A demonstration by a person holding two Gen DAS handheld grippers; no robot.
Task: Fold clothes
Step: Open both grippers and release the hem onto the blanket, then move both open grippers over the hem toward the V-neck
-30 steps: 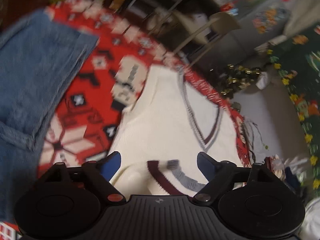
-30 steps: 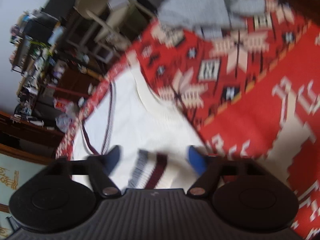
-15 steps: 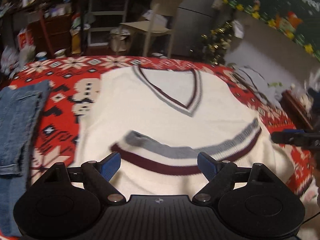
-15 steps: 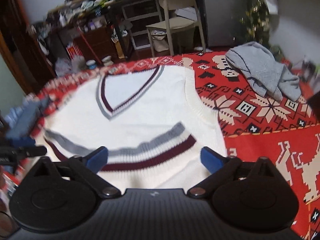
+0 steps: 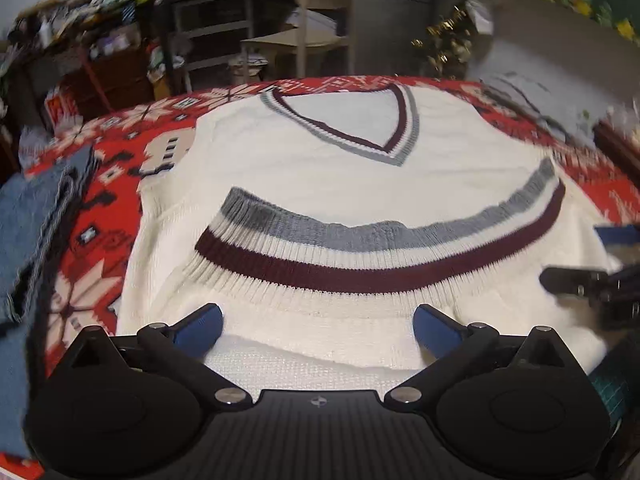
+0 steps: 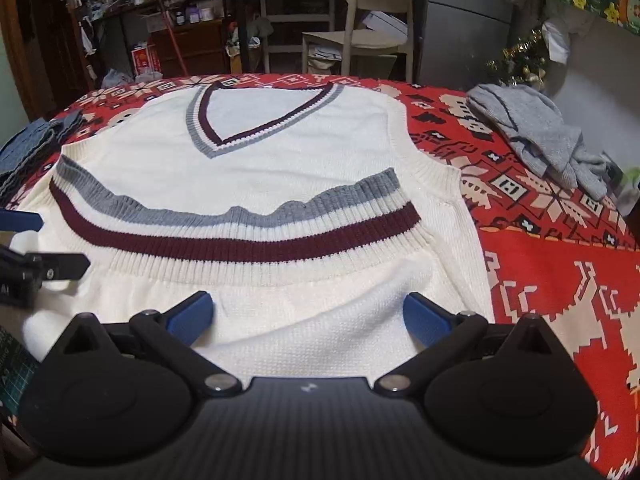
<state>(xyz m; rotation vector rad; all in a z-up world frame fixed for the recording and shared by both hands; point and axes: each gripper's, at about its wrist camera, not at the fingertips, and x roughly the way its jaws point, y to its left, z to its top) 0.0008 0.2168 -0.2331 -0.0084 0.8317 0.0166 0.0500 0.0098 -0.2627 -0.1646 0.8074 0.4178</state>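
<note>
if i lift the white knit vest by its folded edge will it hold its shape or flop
The white knit vest will probably flop: its folded-up hem already ripples. The thick ribbing suggests some weight, so unsupported parts would likely sag. It should not slip easily.

Knit vest (image 6: 256,152) lies flat at the middle of the table (image 6: 560,280), neckline toward the far edge, its hem band (image 6: 240,236) folded up across the body and lying nearer than the neckline. Denim garment (image 5: 28,216) on the table to the left of the vest; crumpled sweater (image 6: 536,136) on the table to the right, toward the far edge and apart from the vest. Left hand-held gripper (image 5: 316,324) and right hand-held gripper (image 6: 308,312) over the near fold of the vest, left and right of each other; chair (image 6: 372,20) and shelving (image 6: 296,12) behind the table
</note>
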